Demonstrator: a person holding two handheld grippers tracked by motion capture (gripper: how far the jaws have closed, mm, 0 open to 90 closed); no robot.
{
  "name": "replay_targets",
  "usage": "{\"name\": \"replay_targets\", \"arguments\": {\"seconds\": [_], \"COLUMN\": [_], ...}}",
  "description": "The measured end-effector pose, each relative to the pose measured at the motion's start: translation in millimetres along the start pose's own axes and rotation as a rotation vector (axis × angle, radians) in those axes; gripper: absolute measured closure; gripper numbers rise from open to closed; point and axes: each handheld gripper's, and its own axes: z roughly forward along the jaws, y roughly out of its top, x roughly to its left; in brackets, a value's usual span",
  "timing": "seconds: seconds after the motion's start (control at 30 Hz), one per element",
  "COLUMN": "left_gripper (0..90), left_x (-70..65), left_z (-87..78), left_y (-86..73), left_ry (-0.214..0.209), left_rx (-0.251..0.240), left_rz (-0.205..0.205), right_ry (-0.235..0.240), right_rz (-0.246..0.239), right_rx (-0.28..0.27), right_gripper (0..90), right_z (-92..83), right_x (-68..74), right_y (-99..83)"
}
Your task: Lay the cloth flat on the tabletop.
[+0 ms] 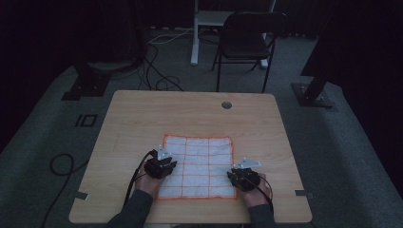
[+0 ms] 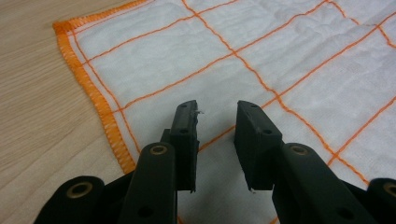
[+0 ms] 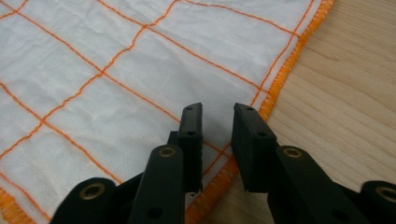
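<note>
Item: white cloth (image 1: 198, 166) with orange grid lines and orange stitched hem, lying flat at lower centre of the high view on the wooden bench (image 1: 142, 118); no legible writing. Bare bench is showing all around it, widest toward the top. Left gripper (image 2: 215, 121) is hovering over the cloth's left edge, jaws apart, gripping nothing. Right gripper (image 3: 217, 123) is hovering over the right hem, jaws apart, likewise empty.

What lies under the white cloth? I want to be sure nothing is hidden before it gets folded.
The cloth lies flat on the wooden table, with no bump showing. Whatever thin thing might sit beneath it is covered and cannot be seen.
</note>
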Motion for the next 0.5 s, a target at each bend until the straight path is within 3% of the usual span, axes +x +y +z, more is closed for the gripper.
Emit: {"name": "replay_targets", "arguments": {"seconds": [0.13,0.3,0.5], "left_gripper": [68.0,66.3,64.7], "left_x": [-3.0,-2.0,4.9], "left_z": [-2.1,-14.0,-27.3], "left_y": [0.8,1.1,-6.7], "left_ry": [0.024,0.023,0.025], "left_rx": [0.001,-0.029,-0.052], "left_rz": [0.013,0.008,-0.033], "right_ry": [0.0,-0.022,-0.04], "right_rz": [0.01,0.009,0.021], "right_rx": [-0.017,-0.045,-0.101], "right_gripper": [66.9,60.9,58.6], "right_z": [1.5,1.2,-3.4], "right_x": [-2.5,-2.1,-3.6], "right_y": [-0.3,0.9,4.5]}}
